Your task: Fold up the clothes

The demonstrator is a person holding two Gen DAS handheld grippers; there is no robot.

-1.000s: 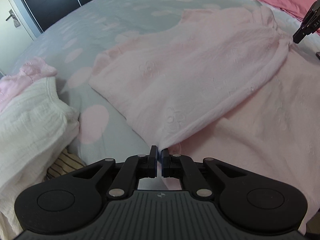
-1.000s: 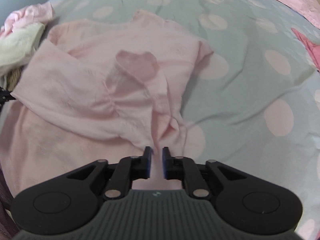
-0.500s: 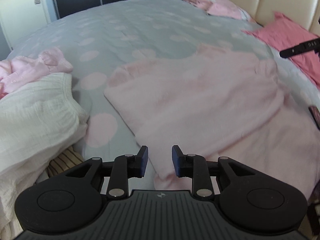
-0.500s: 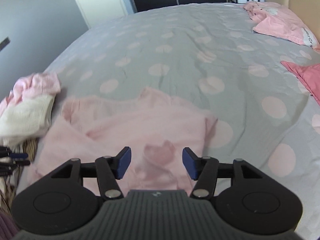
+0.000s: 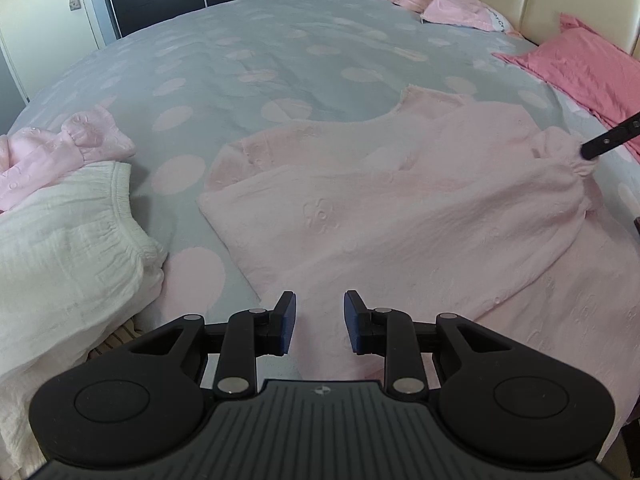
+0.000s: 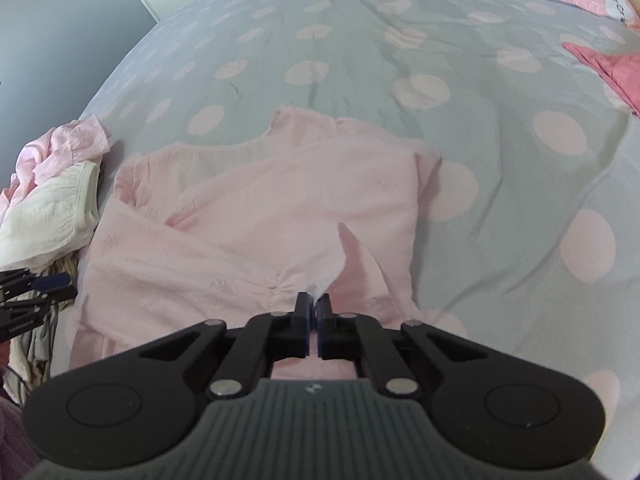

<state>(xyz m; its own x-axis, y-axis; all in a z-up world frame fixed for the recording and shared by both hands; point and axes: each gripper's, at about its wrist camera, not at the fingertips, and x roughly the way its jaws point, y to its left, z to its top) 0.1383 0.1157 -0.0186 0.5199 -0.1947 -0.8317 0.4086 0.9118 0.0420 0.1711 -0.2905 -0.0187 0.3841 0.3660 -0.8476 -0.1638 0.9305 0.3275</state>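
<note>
Pink garment [image 5: 400,208] lay spread on bed [image 5: 280,48], one side panel already folded across. Left hand-held gripper [image 5: 318,322] released, above near hem. Right hand-held gripper [image 6: 313,322] clenched on gathered sleeve fabric. Remaining, by estimate: second side fold, lengthwise fold, other clothes [image 5: 68,216].

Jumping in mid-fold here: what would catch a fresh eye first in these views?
The pale pink top, spread mid-bed on the polka-dot duvet with one side folded across. The right gripper is shut on its gathered sleeve; the left gripper is open at the near hem. A white garment is heaped left.
</note>
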